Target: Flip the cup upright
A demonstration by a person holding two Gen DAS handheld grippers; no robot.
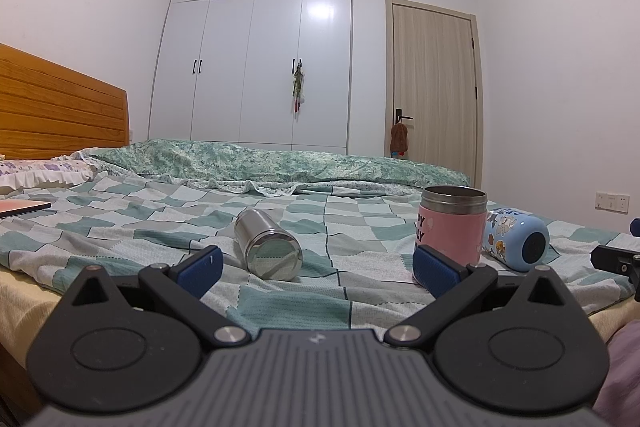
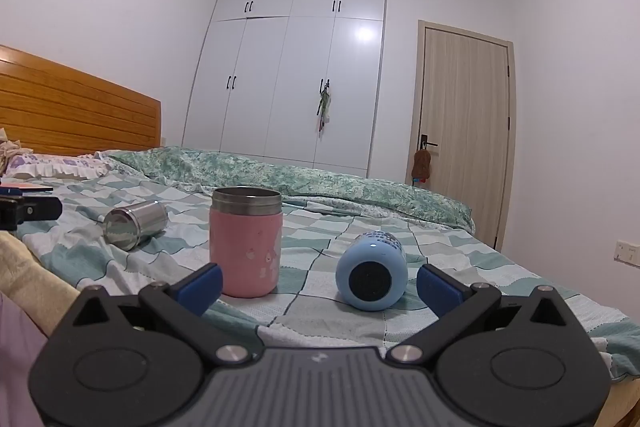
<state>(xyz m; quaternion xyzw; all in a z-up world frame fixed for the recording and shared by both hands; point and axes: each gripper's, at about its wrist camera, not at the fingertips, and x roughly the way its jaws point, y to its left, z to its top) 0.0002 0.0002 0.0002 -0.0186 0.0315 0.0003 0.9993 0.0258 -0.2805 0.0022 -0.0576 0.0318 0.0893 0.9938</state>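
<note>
Nearest, right tongs (image 2: pixel 319 285): wide apart, holding nothing, low over the near edge of the bed (image 2: pixel 460 299).
Nearest, left tongs (image 1: pixel 318 273): also spread wide and empty, at about the same height.
Blue cup (image 2: pixel 370 273): lies on its side on the checked sheet, base toward the right camera, mouth pointing away and slightly right. It sits just ahead of the right tongs, inside their span, right of centre.
Blue cup, long axis: runs near to far, roughly in line with the right tongs' reach.
Blue cup from the left view (image 1: pixel 516 241): far to the right, beyond the pink cup; the right hand is judged clearly nearer.
Pink cup (image 2: pixel 246 241): already upright, mouth up, just left of the blue cup and apart from it.
Steel cup (image 1: pixel 268 245): on its side, base toward the left camera, straight ahead between the left tongs; the left hand is nearer to this one.
Farther back: rumpled green quilt (image 2: pixel 320 179) across the bed.
Judgement: two cups remain to be stood up.
</note>
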